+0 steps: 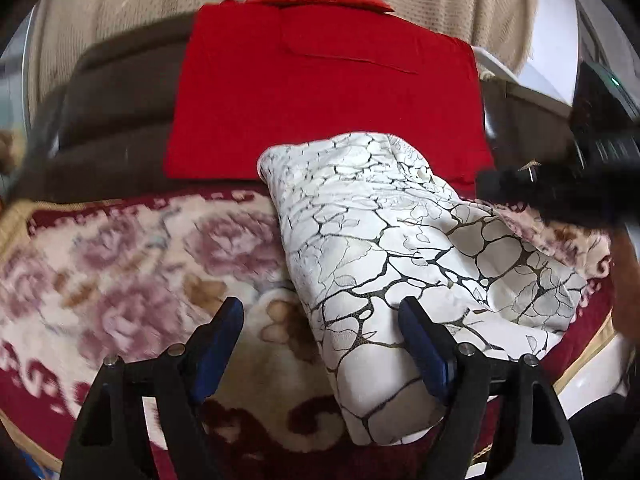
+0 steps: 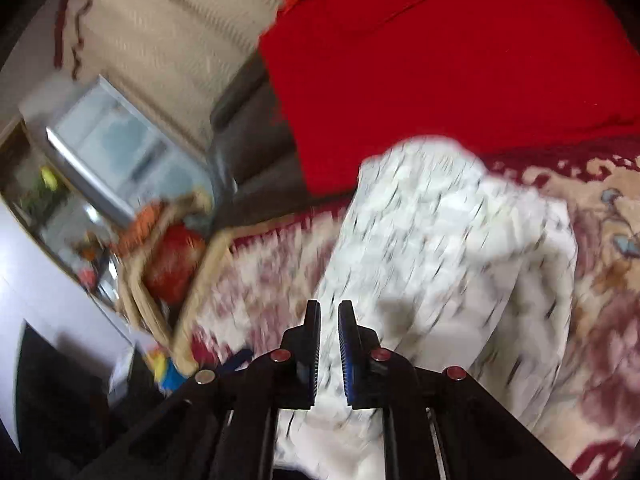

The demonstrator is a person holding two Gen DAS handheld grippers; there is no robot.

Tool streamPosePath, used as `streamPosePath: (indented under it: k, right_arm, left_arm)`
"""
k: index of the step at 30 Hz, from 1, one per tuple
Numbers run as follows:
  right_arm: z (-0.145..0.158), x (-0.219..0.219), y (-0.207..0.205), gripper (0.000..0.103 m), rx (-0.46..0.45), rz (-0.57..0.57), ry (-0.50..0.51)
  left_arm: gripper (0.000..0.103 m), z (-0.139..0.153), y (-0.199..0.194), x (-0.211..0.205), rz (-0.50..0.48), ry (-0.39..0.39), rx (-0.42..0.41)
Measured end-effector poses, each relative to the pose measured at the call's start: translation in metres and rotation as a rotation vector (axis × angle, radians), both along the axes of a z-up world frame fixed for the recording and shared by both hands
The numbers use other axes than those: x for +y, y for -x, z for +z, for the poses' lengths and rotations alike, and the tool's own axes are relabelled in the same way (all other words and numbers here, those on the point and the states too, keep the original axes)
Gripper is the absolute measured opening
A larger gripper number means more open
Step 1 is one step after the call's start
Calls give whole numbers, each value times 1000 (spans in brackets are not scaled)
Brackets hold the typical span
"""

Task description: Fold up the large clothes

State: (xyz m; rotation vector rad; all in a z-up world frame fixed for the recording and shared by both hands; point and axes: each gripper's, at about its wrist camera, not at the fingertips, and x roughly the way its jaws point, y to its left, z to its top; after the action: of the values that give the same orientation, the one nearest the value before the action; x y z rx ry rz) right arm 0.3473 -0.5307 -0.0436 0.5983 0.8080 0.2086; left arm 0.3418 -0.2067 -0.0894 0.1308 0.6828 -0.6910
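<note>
1. The left gripper (image 1: 320,316) stands wide open, its blue pads clear of cloth, low over the near end of the white garment (image 1: 400,240).
2. The right gripper (image 2: 329,316) is nearly closed with a narrow gap; blur hides whether cloth is pinched.
3. The garment, with its black crackle print, lies folded on the floral blanket (image 1: 132,264), its far end overlapping a red cloth (image 1: 320,92).
4. No writing is legible.
</note>
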Motion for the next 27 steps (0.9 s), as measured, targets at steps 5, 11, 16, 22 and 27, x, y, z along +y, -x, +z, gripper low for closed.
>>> streamPosePath:
  k: [5,11,16,22,27]
  right_arm:
    - [-42,-4,29,0,152,-220,191]
    - [-79,-29,31,0,177,-228,30]
    - [-100,-40,21,0,185,-230,-36]
    - [-82,-33,29,1,145,-243,-36]
    - [-43,-11,62,8,74,-211,60]
  left_arm:
    - [87,-6,2,-6,-36,-29,-6]
    - [87,-12,3,-14,-53,-26,17]
    - [90,-24,0,-22,-54,-53,63]
    - [90,-33,-2,-26,-38,-89,88]
    - [90,-29,2,-27,-21,-111,65]
